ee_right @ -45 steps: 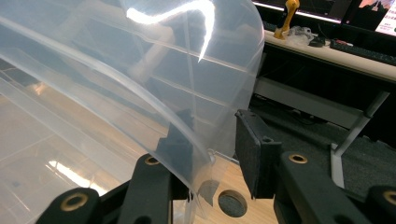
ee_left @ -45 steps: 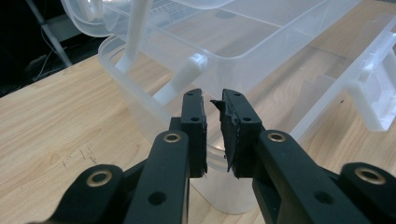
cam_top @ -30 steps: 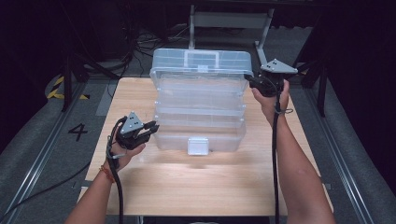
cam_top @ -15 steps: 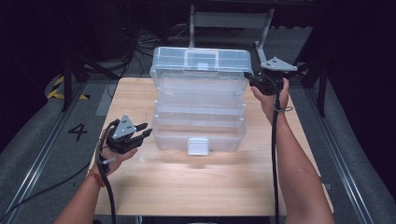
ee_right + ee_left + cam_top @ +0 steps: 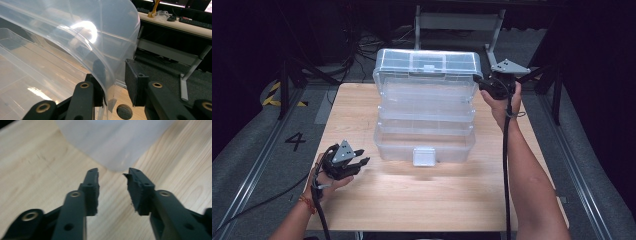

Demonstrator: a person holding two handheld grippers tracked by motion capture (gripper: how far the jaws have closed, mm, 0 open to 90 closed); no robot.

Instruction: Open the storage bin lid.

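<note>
We see the clear plastic tiered toolbox (image 5: pixel 426 117), long axis left-right at frame centre, latch facing bottom. Right gripper (image 5: pixel 484 86) seemingly pinches its lid corner; left gripper (image 5: pixel 360 156) empty, jaws just opening.

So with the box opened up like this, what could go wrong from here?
The right gripper has the clear lid between its jaws right at the rim; a slip could drop the lid onto the stepped trays. The left gripper, jaws just opening with nothing between them, sits apart from the box base, so a pull on the lid could slide or tip the whole box.
</note>
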